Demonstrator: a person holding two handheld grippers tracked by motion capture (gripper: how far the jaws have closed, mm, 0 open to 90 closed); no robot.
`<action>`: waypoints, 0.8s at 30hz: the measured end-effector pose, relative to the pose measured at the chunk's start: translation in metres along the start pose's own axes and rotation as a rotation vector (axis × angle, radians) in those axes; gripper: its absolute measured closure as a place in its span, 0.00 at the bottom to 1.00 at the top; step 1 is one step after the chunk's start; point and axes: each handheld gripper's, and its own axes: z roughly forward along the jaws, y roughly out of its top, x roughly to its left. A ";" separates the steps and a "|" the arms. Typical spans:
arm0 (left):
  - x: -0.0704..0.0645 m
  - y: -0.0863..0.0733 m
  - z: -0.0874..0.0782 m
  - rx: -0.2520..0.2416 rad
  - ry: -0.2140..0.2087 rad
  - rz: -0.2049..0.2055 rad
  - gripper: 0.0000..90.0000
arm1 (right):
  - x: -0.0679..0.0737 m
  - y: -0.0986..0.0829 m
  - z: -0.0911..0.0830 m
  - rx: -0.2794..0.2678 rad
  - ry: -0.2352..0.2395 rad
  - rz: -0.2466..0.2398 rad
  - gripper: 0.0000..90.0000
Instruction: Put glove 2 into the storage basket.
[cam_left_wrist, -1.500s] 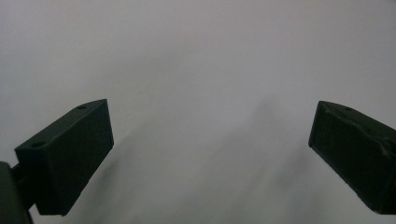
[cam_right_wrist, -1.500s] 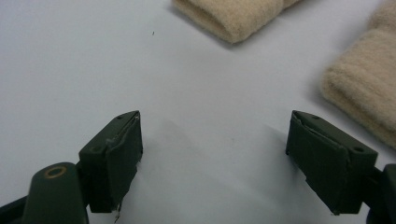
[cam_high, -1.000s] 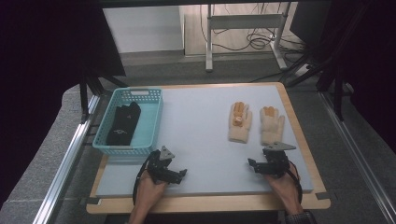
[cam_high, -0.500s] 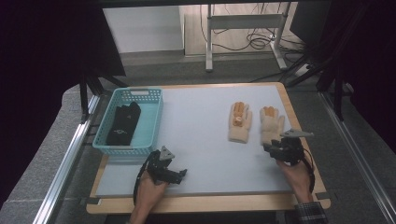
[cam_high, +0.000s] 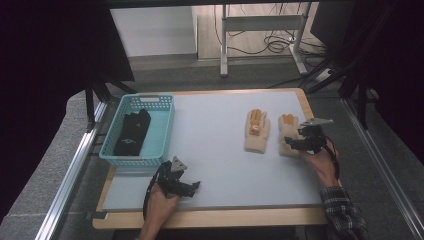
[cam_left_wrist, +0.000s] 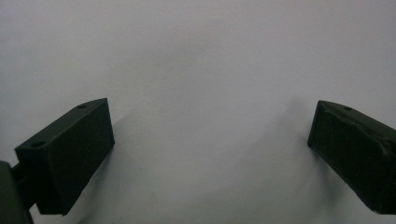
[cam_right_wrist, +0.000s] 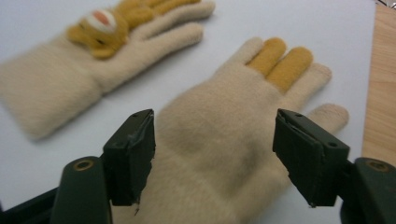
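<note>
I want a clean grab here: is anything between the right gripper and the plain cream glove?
Nothing visible. The right gripper is open, its jaws on either side of the plain cream glove, with the bear glove lying apart beside it.

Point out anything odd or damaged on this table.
Only the right gripper: the inner edge of its black pads looks frayed. The two fuzzy cream gloves lie flat and the turquoise plastic basket sits square.

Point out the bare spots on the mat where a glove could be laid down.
Widest free patch: between the basket and the bear glove. Also the near strip past the left gripper. Crowded at right: the plain glove under the open right gripper.
</note>
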 end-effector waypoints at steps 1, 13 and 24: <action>0.000 0.000 0.000 0.000 0.000 0.000 0.00 | -0.001 0.000 0.005 0.011 -0.006 -0.015 0.30; 0.000 0.000 0.000 -0.001 0.001 0.000 0.00 | -0.008 -0.001 0.034 0.033 0.033 0.057 0.50; 0.000 0.000 0.000 -0.001 0.001 0.000 0.01 | -0.002 0.004 0.020 0.033 0.024 0.090 0.57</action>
